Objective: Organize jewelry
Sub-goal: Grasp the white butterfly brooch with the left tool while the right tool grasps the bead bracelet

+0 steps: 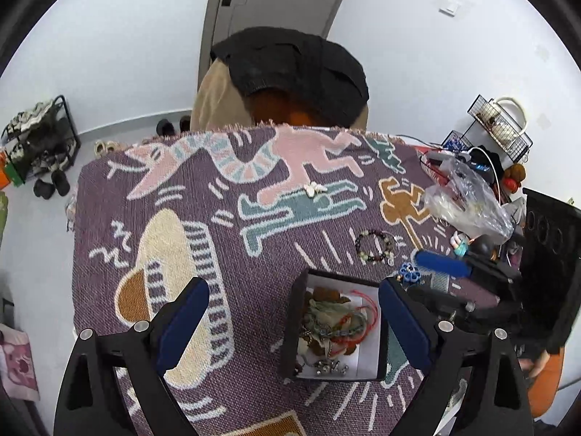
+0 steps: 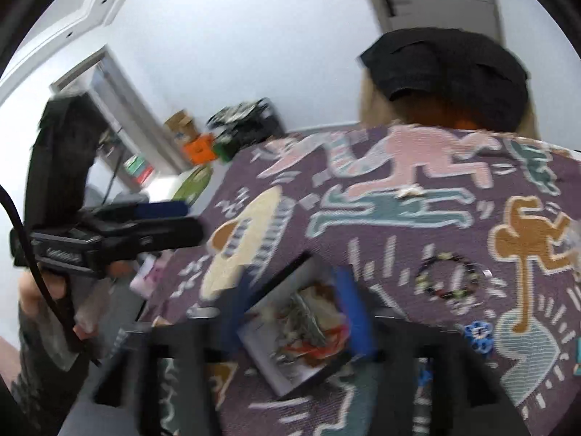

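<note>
- Jewelry box first: a small black square box with a white lining [image 1: 366, 327], sitting lid-off on the purple woven cloth with cartoon figures [image 1: 232, 254]. It's stuffed with a tangle of red cords, greenish strands and silver bits [image 1: 334, 327].
- Left gripper [image 1: 294, 327], black with blue pads, is spread wide. Its right finger looks to be right up against the box's right wall; the other finger is well off to the box's left. Nothing is pinched.
- Right gripper [image 2: 301, 327] is a blurry mess in its own camera. One blue finger [image 2: 354, 312] shows over the box's right edge, and honestly I can't tell whether it's spread or clenched. From the left camera it comes in from the box's right, blue pad just past the box's far right corner.
- Beaded bracelet of dark and pale green beads [image 1: 376, 247] lies loose on the cloth, just beyond the box, not touching it.
- Small blue flower-shaped trinket [image 1: 409, 273] is near the box's far right corner, tucked under the right gripper's tip.
- Little white butterfly-shaped piece [image 1: 315, 189] sits much farther back from the box, on the pink figure.
- Crumpled clear plastic bag [image 1: 468, 203] and general clutter crowd the area right of and beyond the box.
- Chair draped in black and tan clothes [image 1: 290, 72] stands behind the table, straight beyond the box.
</note>
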A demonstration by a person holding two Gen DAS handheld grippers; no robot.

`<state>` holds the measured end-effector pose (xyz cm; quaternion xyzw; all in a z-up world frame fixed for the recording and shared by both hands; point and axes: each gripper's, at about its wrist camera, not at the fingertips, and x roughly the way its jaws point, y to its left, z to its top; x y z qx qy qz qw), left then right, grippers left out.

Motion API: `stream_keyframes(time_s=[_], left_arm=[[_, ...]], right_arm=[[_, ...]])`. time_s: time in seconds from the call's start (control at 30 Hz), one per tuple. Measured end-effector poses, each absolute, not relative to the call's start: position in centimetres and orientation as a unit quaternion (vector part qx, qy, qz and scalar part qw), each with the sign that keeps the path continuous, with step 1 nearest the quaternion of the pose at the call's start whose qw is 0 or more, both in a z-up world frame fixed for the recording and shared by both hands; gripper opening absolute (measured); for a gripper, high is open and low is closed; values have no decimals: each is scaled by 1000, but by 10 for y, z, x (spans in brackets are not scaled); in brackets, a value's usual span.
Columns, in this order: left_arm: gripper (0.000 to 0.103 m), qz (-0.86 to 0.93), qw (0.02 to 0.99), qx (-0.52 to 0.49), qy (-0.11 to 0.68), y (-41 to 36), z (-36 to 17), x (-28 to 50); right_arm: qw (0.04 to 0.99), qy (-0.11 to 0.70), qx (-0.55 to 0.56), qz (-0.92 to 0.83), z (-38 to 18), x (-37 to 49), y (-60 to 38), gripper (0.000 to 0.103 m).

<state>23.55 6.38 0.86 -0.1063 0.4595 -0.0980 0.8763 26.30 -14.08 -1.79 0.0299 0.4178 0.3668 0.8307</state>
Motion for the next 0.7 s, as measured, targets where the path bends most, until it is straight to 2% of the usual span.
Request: stream_keyframes(time_s=[0.57, 0.7], left_arm=[[94, -98, 893, -22, 438, 11, 7, 270], [90, -101, 889, -17, 447, 3, 3, 288]], right_arm=[[860, 439, 31, 258, -47, 322, -212, 64], [860, 443, 19, 252, -53, 335, -214, 64]])
